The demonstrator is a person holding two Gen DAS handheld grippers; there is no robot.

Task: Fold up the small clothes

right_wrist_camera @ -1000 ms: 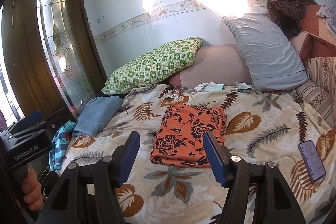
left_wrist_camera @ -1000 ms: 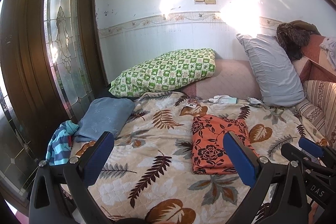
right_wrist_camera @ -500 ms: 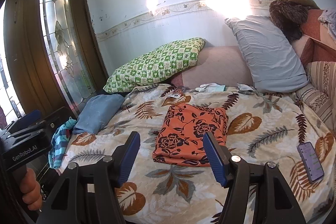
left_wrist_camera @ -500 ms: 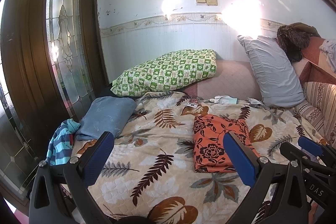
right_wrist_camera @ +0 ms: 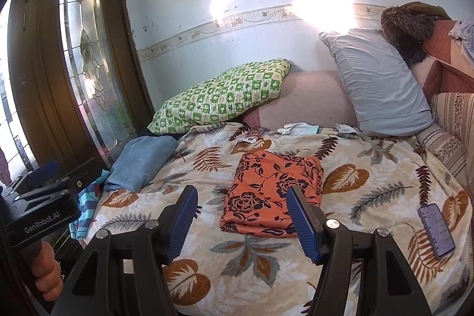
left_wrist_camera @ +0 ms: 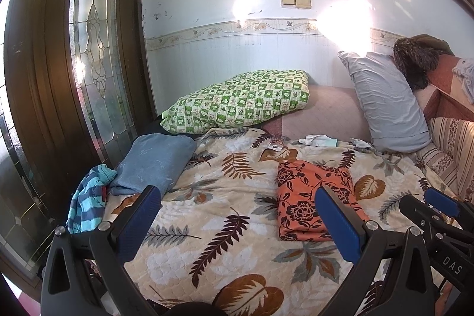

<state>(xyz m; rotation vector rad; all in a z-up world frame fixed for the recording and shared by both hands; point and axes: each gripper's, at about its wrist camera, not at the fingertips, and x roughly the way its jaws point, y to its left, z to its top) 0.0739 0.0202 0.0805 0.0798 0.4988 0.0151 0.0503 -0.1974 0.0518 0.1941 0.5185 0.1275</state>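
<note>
The orange cloth [right_wrist_camera: 274, 191] on the bed [right_wrist_camera: 370, 197] looks light, limp, already folded; best pinched at an edge; both hand-held grippers [left_wrist_camera: 237, 222] [right_wrist_camera: 241, 219] gape empty.

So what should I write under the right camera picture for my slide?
Open right claw hovers over a leaf-print blanket, facing a folded orange flowery cloth, phone lying nearby.

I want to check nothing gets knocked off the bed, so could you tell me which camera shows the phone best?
The right wrist view: the phone lies fully visible on the blanket's right edge. In the left wrist view I cannot find it.
</note>
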